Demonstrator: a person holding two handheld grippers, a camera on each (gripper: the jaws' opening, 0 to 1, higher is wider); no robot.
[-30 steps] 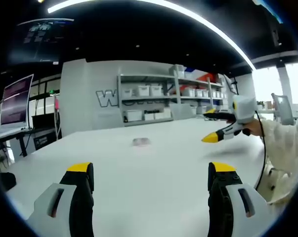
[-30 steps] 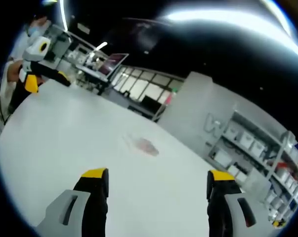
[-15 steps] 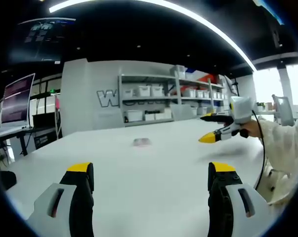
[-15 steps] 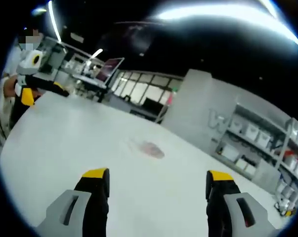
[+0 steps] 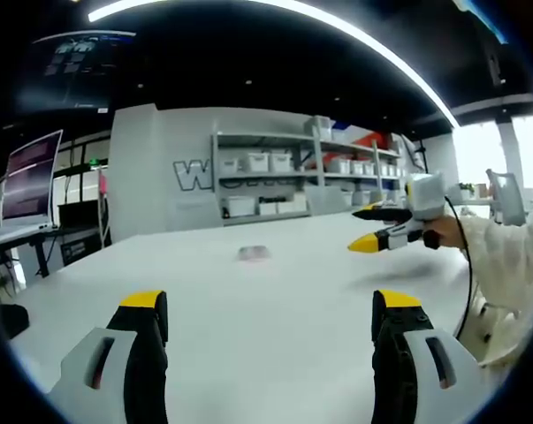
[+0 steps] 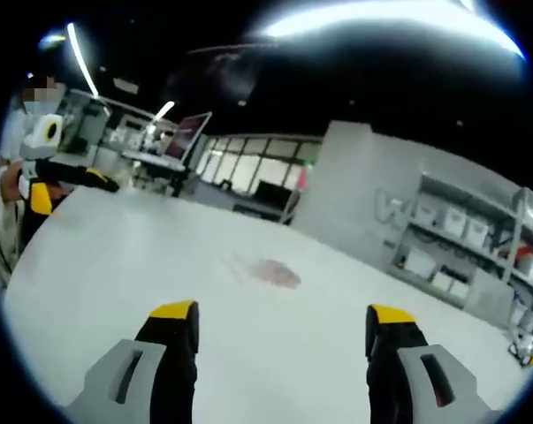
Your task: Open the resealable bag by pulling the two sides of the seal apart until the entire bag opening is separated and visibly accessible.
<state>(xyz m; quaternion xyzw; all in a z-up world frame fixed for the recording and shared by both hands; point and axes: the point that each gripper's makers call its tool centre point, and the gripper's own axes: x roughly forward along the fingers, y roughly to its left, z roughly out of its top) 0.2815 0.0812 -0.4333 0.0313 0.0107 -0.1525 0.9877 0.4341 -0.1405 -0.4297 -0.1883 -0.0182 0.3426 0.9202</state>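
A small clear resealable bag (image 5: pixel 254 254) with something reddish inside lies flat on the white table (image 5: pixel 275 300), far ahead of my left gripper (image 5: pixel 266 311), which is open and holds nothing. The bag (image 6: pixel 272 273) sits nearer in the right gripper view, ahead of my open, unloaded right gripper (image 6: pixel 280 316). In the left gripper view the right gripper (image 5: pixel 368 228) hovers above the table at the right, held by a sleeved hand (image 5: pixel 500 252). The left gripper (image 6: pixel 67 181) appears at the far left of the right gripper view.
Shelves with white bins (image 5: pixel 288 181) line the far wall. A monitor on a desk (image 5: pixel 27 190) stands at the left. A person in light clothing (image 6: pixel 23 132) is at the table's left edge in the right gripper view.
The right gripper has levelled out and swung toward the bag, which now sits more centred in its view. In the left gripper view it has drifted slightly left. The left gripper has held still.
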